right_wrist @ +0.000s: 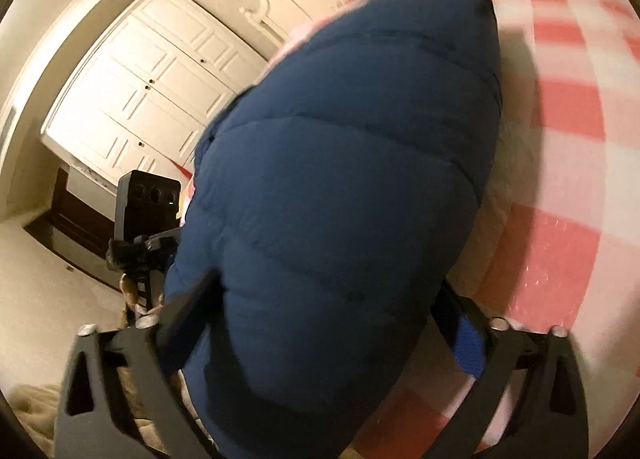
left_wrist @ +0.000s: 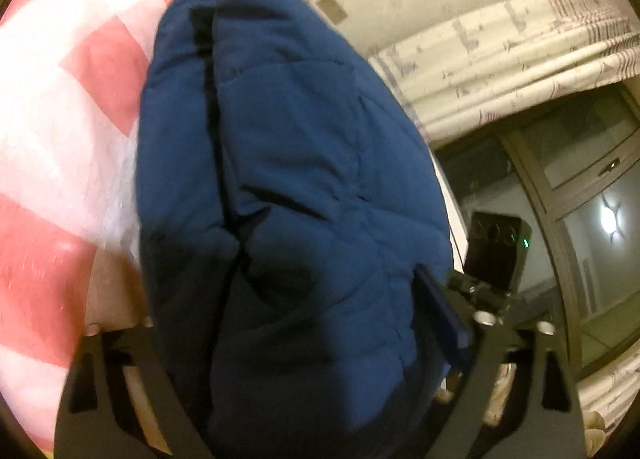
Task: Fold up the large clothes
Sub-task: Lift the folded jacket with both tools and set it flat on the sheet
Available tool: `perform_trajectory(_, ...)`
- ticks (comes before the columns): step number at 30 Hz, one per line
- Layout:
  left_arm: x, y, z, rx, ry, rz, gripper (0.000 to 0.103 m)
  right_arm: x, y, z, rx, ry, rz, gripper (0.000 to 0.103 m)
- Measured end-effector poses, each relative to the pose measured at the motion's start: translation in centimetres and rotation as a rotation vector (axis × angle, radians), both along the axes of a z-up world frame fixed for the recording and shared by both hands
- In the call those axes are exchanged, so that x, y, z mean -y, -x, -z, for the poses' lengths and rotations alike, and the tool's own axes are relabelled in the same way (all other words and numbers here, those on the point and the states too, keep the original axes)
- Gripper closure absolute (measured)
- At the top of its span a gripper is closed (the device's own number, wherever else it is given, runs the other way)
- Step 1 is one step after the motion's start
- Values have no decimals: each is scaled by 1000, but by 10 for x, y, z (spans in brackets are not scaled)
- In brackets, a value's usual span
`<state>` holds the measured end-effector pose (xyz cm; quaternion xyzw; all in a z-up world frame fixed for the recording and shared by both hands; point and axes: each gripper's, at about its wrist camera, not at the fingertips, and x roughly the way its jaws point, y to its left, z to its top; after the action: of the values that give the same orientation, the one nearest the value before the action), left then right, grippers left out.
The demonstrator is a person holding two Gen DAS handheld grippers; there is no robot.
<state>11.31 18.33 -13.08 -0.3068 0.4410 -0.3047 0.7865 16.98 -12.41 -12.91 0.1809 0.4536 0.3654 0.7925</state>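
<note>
A dark blue quilted puffer jacket (left_wrist: pixel 288 187) fills the middle of the left wrist view, bunched thick between my left gripper's (left_wrist: pixel 304 347) black fingers (left_wrist: pixel 440 311), which are shut on it. In the right wrist view the same jacket (right_wrist: pixel 340 187) bulges between my right gripper's (right_wrist: pixel 320 323) fingers (right_wrist: pixel 460 323), also shut on it. The jacket is lifted over a red and white checked bedcover (left_wrist: pixel 60 139), seen too in the right wrist view (right_wrist: pixel 568 139). Each view shows the other gripper's camera unit: the right one (left_wrist: pixel 496 243) and the left one (right_wrist: pixel 148 199).
A patterned curtain (left_wrist: pixel 520 59) and a dark window (left_wrist: pixel 580 195) lie to the right in the left wrist view. White wardrobe doors (right_wrist: pixel 152 99) and a dark cabinet (right_wrist: pixel 76 227) stand at left in the right wrist view, over pale floor (right_wrist: pixel 48 299).
</note>
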Motion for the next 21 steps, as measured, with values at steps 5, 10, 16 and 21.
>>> perform_trajectory(5,30,11,-19,102,-46,-51,34,12,25,-21,177,57,86,30)
perform_trajectory(10,76,-29,-41,153,-31,-51,35,47,33,-44,290,76,213,36)
perform_trajectory(16,178,-117,-54,200,-97,11,36,130,6,-55,335,81,429,39)
perform_trajectory(21,253,-159,-41,194,-240,46,34,204,-23,-30,260,129,565,40)
